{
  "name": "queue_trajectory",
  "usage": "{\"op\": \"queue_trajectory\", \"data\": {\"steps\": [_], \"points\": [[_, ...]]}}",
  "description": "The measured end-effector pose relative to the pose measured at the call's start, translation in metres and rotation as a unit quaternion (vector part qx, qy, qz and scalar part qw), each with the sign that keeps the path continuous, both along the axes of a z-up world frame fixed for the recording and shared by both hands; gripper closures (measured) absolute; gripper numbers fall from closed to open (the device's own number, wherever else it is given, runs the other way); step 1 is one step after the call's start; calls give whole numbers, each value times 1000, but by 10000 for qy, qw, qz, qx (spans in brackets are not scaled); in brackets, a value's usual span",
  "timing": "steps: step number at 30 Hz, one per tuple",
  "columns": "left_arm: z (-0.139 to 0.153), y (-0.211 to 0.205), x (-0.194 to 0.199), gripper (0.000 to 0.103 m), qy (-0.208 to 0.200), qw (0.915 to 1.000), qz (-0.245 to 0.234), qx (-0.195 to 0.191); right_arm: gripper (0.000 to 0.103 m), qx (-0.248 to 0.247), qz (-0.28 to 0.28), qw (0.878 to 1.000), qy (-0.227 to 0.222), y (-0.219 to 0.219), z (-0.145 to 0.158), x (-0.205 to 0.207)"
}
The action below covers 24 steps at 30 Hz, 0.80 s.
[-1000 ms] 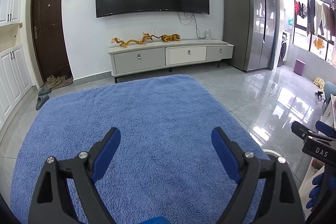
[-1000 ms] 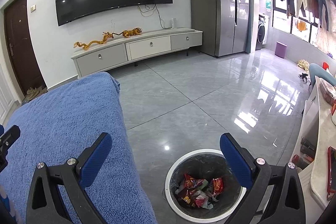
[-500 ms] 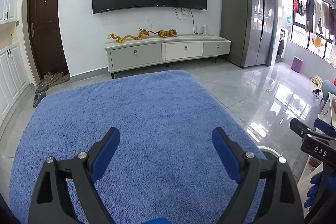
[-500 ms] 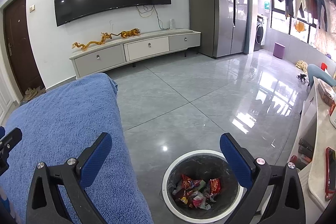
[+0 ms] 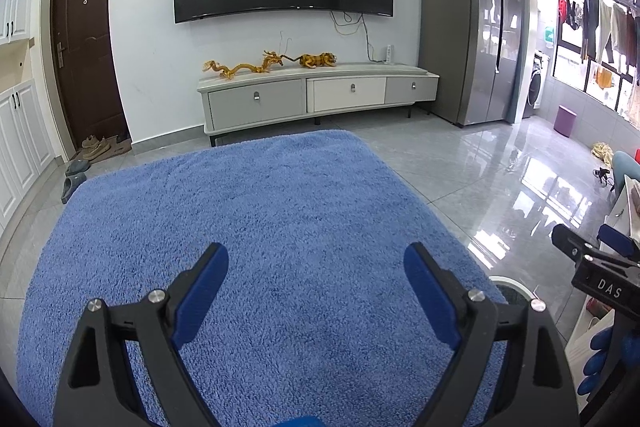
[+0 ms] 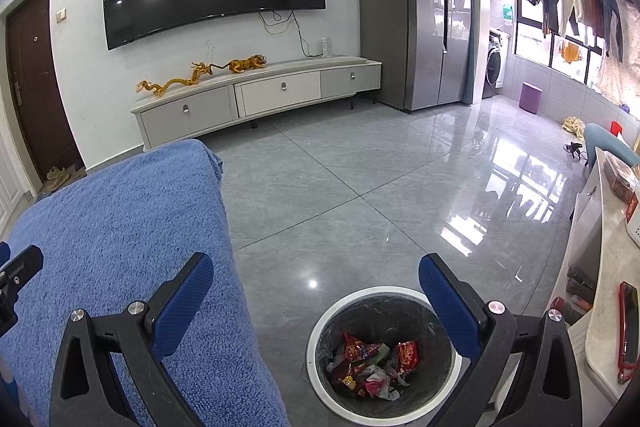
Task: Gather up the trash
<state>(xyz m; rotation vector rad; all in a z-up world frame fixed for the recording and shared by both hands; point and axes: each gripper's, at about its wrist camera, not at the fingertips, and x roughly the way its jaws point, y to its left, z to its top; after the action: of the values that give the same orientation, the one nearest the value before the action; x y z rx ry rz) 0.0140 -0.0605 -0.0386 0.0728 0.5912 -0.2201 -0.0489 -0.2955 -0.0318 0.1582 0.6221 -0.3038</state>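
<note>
**Both tools empty, wrappers in the bin**

I take the bin (image 6: 384,349) as my landmark. It stands on the grey tiled floor (image 6: 360,195), just beside the right edge of the blue towel-covered bench (image 5: 248,219). My right tool (image 6: 316,295) hangs above the bin's near side, its jaws spread wide with nothing between them. My left tool (image 5: 316,275) sits to the left of the bin, over the bench, jaws equally wide and empty. From that side I see only a sliver of the bin's white rim.

The trash (image 6: 372,363) lies at the bottom of the bin: crumpled wrappers, mostly red and glossy, with some pale scraps among them. I see no loose piece on the bench to the left of the bin, nor on the floor beyond it, so I judge the collecting is at or near its end.

To do this step well, I would sweep both cameras slowly over the bench before calling it finished, since the thick looped pile could hide a small scrap. I would keep the tools clear of the bin's thin dark liner, which looks easy to snag. The bin is round, with a smooth rim; the tiles are polished and mirror the window light.
</note>
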Motion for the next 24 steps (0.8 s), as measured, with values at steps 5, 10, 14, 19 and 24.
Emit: {"op": "queue_trajectory", "data": {"steps": [5,10,14,19,24], "points": [[-1,0,0,13,5,10000,-13,0,0,8,3,10000,19,-1,-1,2],[-1,-1,-1,13,6,10000,-19,0,0,6,7,10000,16,-1,-1,2],[-2,-2,-2,13,3,10000,-25,2,0,7,4,10000,19,-1,-1,2],[-2,-3,-3,13,4,10000,-37,4,0,-2,-1,10000,13,-1,-1,2],[-2,-4,-3,13,-1,10000,-79,-11,0,-32,-25,10000,-4,1,-4,1]]}}
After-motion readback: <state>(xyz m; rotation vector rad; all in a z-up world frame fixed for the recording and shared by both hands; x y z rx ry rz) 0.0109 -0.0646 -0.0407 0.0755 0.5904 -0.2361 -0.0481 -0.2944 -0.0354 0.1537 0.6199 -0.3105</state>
